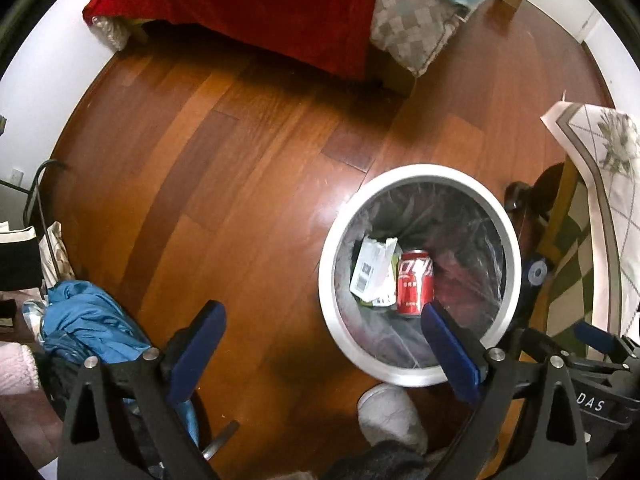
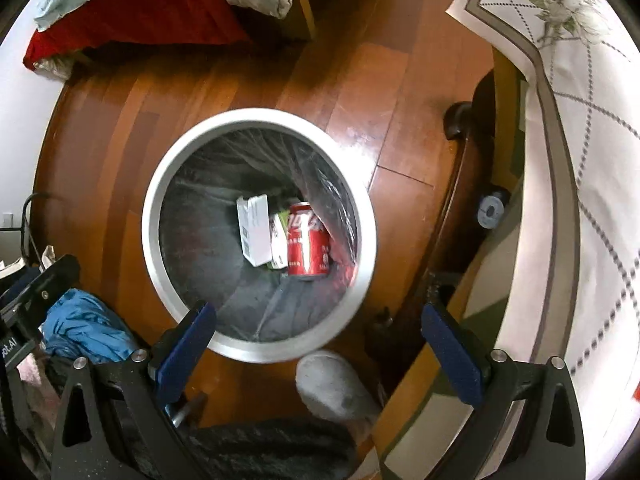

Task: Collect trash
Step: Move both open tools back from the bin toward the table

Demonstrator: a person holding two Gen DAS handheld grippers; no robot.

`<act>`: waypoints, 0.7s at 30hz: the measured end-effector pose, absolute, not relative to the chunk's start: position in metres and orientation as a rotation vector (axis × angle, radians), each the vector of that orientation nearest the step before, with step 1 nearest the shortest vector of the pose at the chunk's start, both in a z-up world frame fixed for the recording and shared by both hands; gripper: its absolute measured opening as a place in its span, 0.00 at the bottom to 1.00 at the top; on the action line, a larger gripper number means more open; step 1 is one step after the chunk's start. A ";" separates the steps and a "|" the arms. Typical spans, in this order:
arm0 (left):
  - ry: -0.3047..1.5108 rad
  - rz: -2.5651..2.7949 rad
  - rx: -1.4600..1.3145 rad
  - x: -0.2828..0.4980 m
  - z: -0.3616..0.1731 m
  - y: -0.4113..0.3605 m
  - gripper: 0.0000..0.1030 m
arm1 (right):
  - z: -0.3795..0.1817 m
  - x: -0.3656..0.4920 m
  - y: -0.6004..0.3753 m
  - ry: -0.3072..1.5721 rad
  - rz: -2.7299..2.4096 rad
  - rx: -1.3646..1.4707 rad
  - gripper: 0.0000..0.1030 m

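A round white trash bin (image 1: 332, 236) with a clear liner stands on the wood floor; it also shows in the right wrist view (image 2: 160, 184). Inside lie a red soda can (image 1: 415, 284) (image 2: 309, 240), a white carton (image 2: 253, 230) and crumpled white paper (image 1: 372, 268). My left gripper (image 1: 322, 322) is open and empty, above the floor at the bin's left front. My right gripper (image 2: 318, 326) is open and empty, above the bin's near rim. The right gripper's body shows at the left wrist view's right edge (image 1: 600, 360).
A bed with red cover (image 1: 260, 4) and checked pillow (image 1: 412, 24) lies beyond. A table with a floral white cloth (image 2: 568, 160) and dark wooden legs stands right of the bin. Blue cloth (image 1: 88, 324) lies at the left. A grey slipper (image 2: 332, 388) is near the bin.
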State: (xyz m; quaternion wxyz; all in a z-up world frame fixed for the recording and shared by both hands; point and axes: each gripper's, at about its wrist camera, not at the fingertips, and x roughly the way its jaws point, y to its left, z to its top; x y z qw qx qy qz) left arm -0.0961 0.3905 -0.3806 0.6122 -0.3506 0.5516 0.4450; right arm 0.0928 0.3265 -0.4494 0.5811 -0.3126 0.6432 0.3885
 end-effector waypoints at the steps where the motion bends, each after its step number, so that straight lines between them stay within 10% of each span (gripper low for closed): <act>1: 1.276 1.022 -0.807 -0.097 -0.377 0.387 0.97 | -0.447 0.093 0.323 1.503 0.902 -0.730 1.00; 21: 1.121 1.056 -0.665 -0.111 -0.258 0.314 0.97 | -0.319 0.076 0.246 1.326 1.003 -0.610 1.00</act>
